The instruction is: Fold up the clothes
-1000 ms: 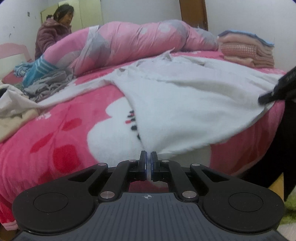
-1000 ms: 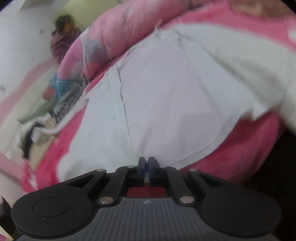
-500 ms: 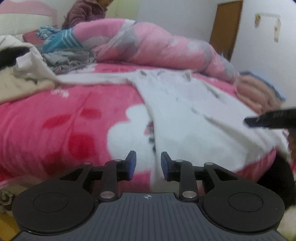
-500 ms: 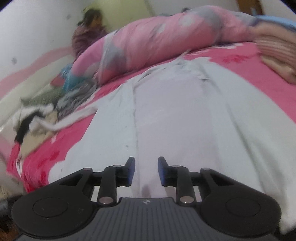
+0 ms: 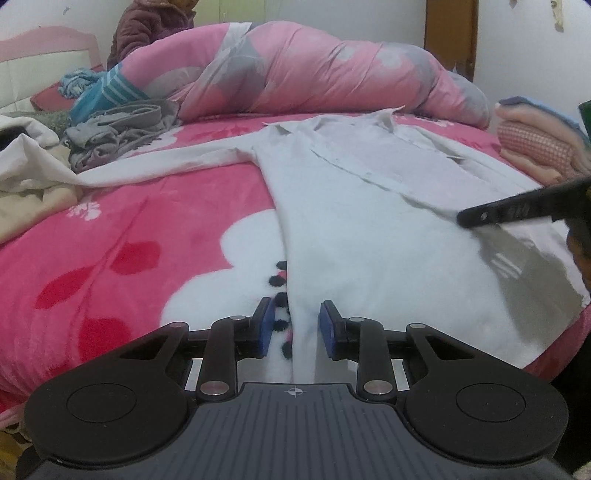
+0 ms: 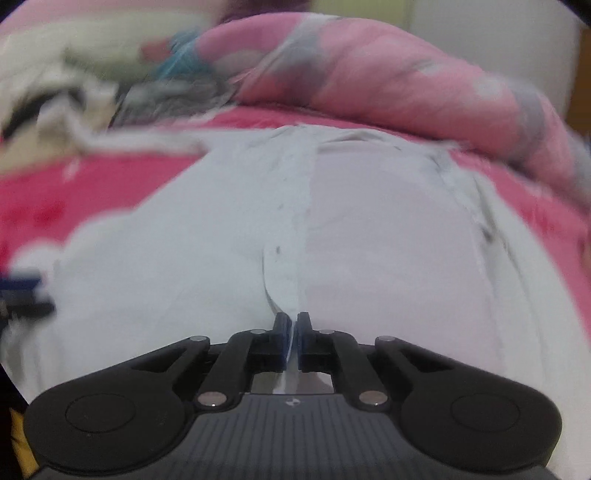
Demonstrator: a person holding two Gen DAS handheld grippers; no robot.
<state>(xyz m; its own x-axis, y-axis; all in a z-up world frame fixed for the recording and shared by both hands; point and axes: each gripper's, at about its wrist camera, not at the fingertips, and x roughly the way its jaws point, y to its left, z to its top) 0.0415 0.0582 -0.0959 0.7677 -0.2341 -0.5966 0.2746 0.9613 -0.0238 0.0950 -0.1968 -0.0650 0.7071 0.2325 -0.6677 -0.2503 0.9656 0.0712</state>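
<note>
While soft, light white shirt lies flat: right gripper clenched on hem fold, left gripper apart astride side edge — best hold pts, prob.

The right wrist view is smeared with motion blur, so the heap of clothes at the far left of the bed is only streaks of white, dark and teal, and the dark blue and black object at the left edge is cut off and too blurred to name. In the left wrist view the person behind the rolled pink quilt is cropped by the top edge and hidden below by the quilt. The folded stack runs off the right side, and the right gripper enters there as one dark finger, its body out of frame.
</note>
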